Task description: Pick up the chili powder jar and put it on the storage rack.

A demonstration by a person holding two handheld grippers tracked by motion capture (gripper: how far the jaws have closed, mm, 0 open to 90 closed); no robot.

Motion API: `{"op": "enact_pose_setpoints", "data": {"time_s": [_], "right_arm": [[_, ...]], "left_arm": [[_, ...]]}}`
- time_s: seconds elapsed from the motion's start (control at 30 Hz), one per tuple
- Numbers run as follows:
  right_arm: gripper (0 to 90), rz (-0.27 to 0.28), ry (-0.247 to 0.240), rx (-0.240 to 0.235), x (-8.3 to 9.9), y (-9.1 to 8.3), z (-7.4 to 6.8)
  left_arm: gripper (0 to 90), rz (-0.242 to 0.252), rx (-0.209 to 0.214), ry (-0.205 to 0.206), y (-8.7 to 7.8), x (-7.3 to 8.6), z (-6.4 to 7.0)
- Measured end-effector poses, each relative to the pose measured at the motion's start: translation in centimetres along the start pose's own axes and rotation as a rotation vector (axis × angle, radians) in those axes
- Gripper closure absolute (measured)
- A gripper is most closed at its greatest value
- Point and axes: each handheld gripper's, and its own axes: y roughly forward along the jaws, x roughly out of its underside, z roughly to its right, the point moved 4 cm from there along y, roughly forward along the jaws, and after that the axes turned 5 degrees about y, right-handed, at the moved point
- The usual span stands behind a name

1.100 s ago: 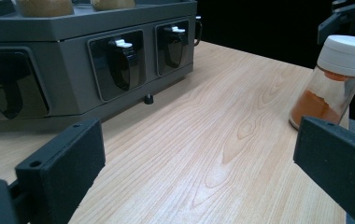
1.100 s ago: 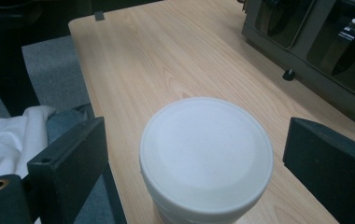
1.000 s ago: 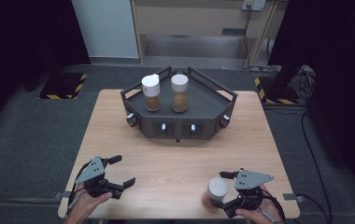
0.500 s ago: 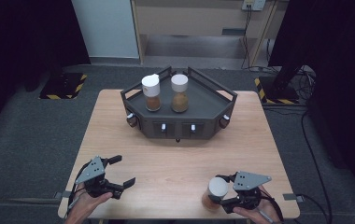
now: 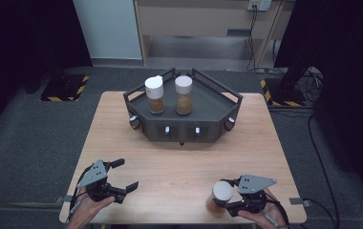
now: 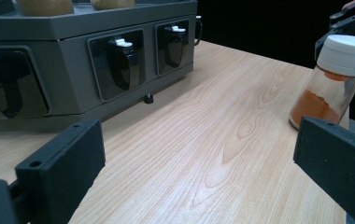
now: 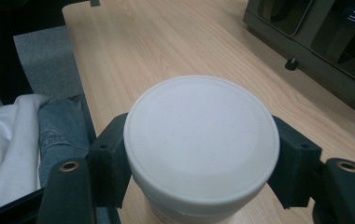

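A spice jar [image 5: 220, 197] with a white lid and orange powder stands near the table's front right edge. My right gripper [image 5: 223, 199] is shut on the spice jar [image 7: 202, 144], its jaws clamped on either side just under the lid. The same jar [image 6: 335, 79] appears at the far right of the left gripper view. My left gripper [image 5: 124, 175] rests at the front left of the table, open and holding nothing. Two more jars, one [image 5: 154, 94] on the left and one [image 5: 184, 94] on the right, stand upright on the dark grey tray [image 5: 208, 102].
The tray's front wall [image 6: 96, 65] has recessed black latches with white tabs. A wide stretch of bare wooden table [image 5: 179, 162] lies between the grippers and the tray. A person's leg in jeans [image 7: 59, 126] is beside the table edge.
The right gripper with the jar has shifted slightly left along the front edge. The left gripper has stayed in place.
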Motion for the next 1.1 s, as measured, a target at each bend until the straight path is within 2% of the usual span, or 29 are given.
{"op": "enact_pose_setpoints", "data": {"time_s": [0.27,0.47,1.1], "right_arm": [[34.3,-0.009,0.011,-0.016,-0.5,0.4,0.4],[34.3,-0.018,0.002,-0.025,-1.3,0.3,0.7],[34.3,-0.047,-0.036,-0.039,-6.1,-1.1,2.4]], "left_arm": [[0.8,0.001,0.001,0.000,0.0,0.0,0.0],[0.8,0.002,0.002,-0.003,0.0,0.0,0.0],[0.9,0.000,0.007,-0.003,0.1,0.0,-0.1]]}}
